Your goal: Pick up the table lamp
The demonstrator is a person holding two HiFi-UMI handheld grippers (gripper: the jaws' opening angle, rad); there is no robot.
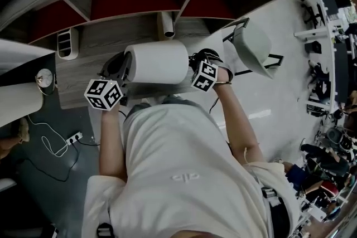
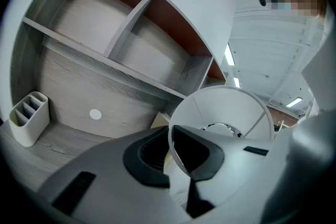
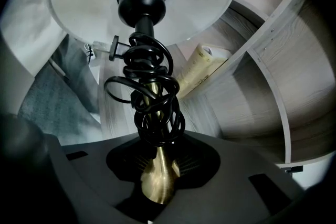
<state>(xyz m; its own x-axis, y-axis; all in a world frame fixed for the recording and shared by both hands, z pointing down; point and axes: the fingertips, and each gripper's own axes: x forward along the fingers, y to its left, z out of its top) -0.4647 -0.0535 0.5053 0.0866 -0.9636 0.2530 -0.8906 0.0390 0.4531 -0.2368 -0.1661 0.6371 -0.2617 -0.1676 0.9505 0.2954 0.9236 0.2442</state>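
Note:
The table lamp lies on its side between both grippers, in front of the person's chest. In the head view its white drum shade is level above the desk. My left gripper is at the shade's left end and is shut on the thin shade rim, one pad inside and one outside. The open shade shows its wire spokes. My right gripper is shut on the brass stem, below the black cord wound round it. The black socket sits under the shade.
A grey wooden desk with red-backed shelf compartments stands ahead. On it are a white pen holder and a paper roll. A grey chair is to the right. A power strip lies on the floor at left.

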